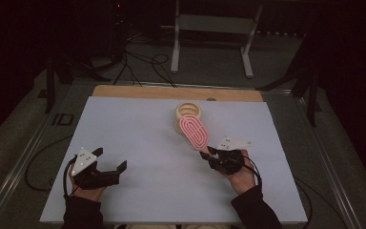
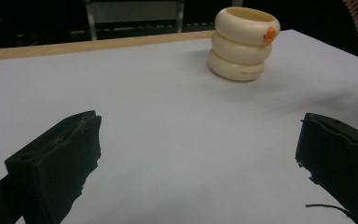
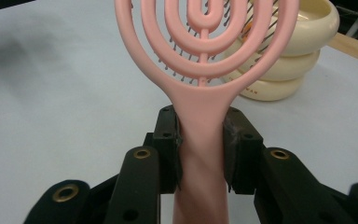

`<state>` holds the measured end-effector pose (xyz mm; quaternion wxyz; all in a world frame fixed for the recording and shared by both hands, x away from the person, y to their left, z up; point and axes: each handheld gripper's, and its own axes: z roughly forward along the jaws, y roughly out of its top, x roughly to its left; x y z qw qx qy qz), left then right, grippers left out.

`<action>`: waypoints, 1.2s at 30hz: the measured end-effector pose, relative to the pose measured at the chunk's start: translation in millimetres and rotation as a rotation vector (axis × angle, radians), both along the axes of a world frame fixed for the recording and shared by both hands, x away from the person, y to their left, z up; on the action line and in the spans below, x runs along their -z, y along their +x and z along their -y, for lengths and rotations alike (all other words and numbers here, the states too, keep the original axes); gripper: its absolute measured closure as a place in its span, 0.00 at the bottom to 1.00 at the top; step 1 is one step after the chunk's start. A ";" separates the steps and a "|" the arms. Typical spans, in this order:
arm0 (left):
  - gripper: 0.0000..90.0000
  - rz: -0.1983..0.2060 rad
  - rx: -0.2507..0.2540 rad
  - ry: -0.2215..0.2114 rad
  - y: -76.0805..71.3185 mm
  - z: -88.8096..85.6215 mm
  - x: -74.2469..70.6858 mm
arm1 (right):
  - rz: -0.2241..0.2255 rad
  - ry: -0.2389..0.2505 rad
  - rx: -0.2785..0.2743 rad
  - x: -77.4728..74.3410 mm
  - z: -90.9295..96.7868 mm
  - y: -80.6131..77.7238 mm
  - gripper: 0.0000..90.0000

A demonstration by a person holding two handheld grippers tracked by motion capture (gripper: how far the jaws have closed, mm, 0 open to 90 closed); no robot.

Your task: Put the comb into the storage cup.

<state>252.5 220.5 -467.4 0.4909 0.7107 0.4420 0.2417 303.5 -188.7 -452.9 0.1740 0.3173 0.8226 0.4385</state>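
right gripper (image 3: 200, 140): clamped on handle of pink plastic vented hairbrush (image 1: 194, 131) | brush head beside cream ringed plastic holder (image 1: 189, 113) | left gripper (image 1: 110, 163): jaws spread, empty, over white table (image 1: 147, 143)

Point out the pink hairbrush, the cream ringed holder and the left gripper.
pink hairbrush (image 3: 200, 116): right gripper view, neck above the clamped handle.
cream ringed holder (image 2: 242, 46): left gripper view, middle ring's side wall.
left gripper (image 1: 110, 161): high view, midway between its open fingertips.
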 end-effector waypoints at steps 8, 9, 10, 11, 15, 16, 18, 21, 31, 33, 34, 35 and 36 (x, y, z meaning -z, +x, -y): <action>0.00 0.004 0.044 0.007 10.6 19.9 -9.8 | -0.001 0.001 -0.004 0.1 -1.8 -0.8 0.77; 0.00 0.004 0.052 0.012 13.2 24.7 -11.3 | -0.002 0.003 -0.004 0.2 -2.1 -0.9 0.77; 0.00 0.003 0.055 0.012 14.3 26.4 -11.8 | 0.000 0.003 -0.005 -0.1 -2.5 -1.1 0.77; 0.00 0.003 0.055 0.012 14.3 26.4 -11.8 | 0.000 0.003 -0.005 -0.1 -2.5 -1.1 0.77; 0.00 0.001 0.066 0.011 17.7 33.1 -13.1 | -0.003 0.009 -0.001 -0.8 -3.5 -2.0 0.77; 0.00 -0.002 0.079 0.016 20.3 39.1 -14.6 | -0.003 0.009 -0.001 -0.8 -3.5 -2.0 0.77; 0.00 -0.003 0.086 0.023 21.9 43.1 -15.7 | -0.004 0.008 -0.005 0.1 -4.5 -1.9 0.77; 0.00 -0.002 0.097 0.021 24.4 48.9 -17.3 | -0.003 0.005 -0.008 0.2 -5.1 -2.0 0.77; 0.00 -0.006 0.123 0.010 32.4 69.8 -23.5 | 0.006 0.009 -0.012 0.0 -7.5 -3.2 0.77; 0.00 -0.007 0.125 0.011 33.5 73.0 -23.9 | 0.006 0.010 -0.012 0.0 -7.6 -3.3 0.77; 0.00 -0.008 0.128 0.012 34.2 74.4 -24.1 | 0.007 0.011 -0.012 -0.1 -7.7 -3.2 0.77; 0.00 -0.009 0.129 0.013 34.9 76.2 -24.4 | 0.008 0.011 -0.012 -0.1 -7.7 -3.0 0.77; 0.00 -0.010 0.132 0.013 35.5 77.8 -24.8 | 0.009 0.012 -0.011 -0.1 -7.7 -2.9 0.77</action>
